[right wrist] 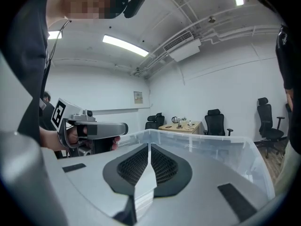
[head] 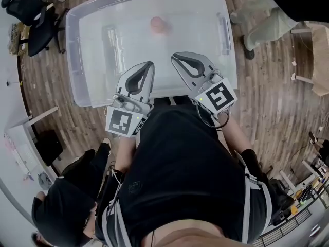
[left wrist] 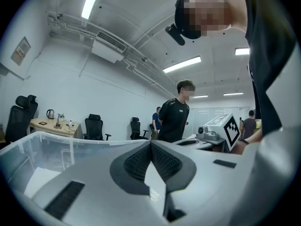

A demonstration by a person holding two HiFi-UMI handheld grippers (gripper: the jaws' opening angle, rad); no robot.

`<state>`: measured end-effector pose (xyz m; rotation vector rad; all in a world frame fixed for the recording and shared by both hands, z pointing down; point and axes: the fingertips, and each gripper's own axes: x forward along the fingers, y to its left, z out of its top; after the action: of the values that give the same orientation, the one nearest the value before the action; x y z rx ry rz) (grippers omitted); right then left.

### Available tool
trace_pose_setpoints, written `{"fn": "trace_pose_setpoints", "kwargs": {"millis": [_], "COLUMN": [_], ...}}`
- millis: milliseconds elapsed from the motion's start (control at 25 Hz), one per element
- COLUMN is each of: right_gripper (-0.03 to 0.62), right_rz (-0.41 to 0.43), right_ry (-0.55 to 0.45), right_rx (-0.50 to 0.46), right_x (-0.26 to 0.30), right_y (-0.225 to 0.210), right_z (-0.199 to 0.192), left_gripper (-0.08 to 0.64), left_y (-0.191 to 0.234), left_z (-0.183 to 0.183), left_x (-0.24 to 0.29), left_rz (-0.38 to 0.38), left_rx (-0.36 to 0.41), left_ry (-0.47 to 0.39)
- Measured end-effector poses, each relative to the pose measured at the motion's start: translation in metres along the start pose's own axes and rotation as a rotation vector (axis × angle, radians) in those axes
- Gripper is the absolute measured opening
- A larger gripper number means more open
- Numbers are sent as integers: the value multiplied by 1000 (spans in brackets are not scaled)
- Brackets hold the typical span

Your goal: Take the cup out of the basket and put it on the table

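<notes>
The small pink cup point(head: 158, 25), at twelve o'clock in the clear plastic basket point(head: 73, 45), looks light and stiff; its rim suits a pinch. The left hand-held gripper point(head: 150, 65) and the right hand-held gripper point(head: 175, 57) are both clenched and empty.

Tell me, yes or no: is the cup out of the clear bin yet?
No, the head view shows the pink cup sitting on the floor of the clear bin.
</notes>
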<state>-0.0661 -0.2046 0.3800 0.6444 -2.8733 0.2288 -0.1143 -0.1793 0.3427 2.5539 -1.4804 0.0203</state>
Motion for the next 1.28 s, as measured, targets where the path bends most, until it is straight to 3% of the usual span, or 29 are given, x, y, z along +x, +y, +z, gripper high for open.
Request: {"fn": "trace_pose_setpoints", "kwargs": {"millis": [160, 320, 400, 520, 920, 1280], "right_gripper": [18, 22, 82, 106, 233, 273], "right_rz": [7, 6, 13, 18, 28, 16], "right_ry": [-12, 41, 74, 133, 336, 483], "right_rx": [-5, -31, -46, -73, -148, -137], "right_x": [20, 36, 46, 68, 122, 166], "right_y": [-2, -8, -12, -22, -56, -92], "right_z": [5, -1, -7, -18, -75, -137], "left_gripper": [18, 18, 18, 18, 18, 18], "left_y": [15, 22, 27, 41, 64, 83], "left_z": [2, 1, 0, 0, -1, -6], "left_x": [2, 4, 5, 4, -4, -16], "left_rz": [-15, -27, -31, -34, -27, -2], "left_rx": [-1, -10, -13, -24, -43, -49], "left_ry": [-2, -4, -2, 0, -4, 0]}}
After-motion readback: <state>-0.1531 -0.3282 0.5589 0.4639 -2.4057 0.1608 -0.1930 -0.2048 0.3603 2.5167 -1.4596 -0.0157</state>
